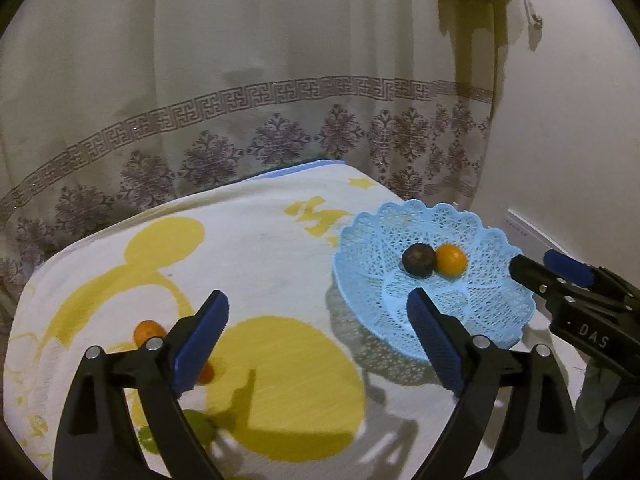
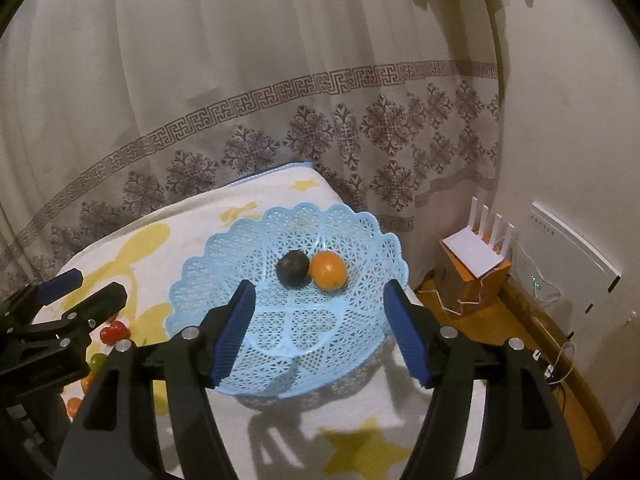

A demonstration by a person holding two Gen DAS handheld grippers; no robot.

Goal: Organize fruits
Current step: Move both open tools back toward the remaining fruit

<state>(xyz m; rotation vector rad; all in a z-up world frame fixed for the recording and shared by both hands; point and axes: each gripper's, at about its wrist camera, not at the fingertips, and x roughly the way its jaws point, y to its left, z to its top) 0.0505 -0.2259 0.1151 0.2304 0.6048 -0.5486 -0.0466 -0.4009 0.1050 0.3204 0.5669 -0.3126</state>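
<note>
Item: fruit sorting on a cloth-covered table, white with yellow print (image 1: 260, 264). Receptacle: pale blue lattice basket (image 2: 360, 240) at the right side of the table, holding a dark round fruit (image 2: 293, 269) touching an orange (image 2: 328, 270) on its right. Loose stock: small fruits at the near left of the cloth, namely an orange fruit (image 1: 147, 331) partly behind the left tool's finger, a second orange piece (image 1: 207, 374) just right of that finger, a green fruit (image 1: 196, 424) nearer still, blurred; the right view adds a red fruit (image 2: 114, 331) in the same cluster. Left gripper (image 1: 318, 340): jaws spread wide, nothing between them, poised above the near left cloth. Right gripper (image 2: 320, 324): jaws likewise spread and empty, hanging over the near rim of the basket. Governing relation: the loose fruits lie low and left of the left gripper's gap, around its left finger, well apart from the right gripper; the left hand is plainly the nearer. Judgement: the next pick falls to the left, shifting leftward and nearer. The fruits are round, so no axis to align.
</note>
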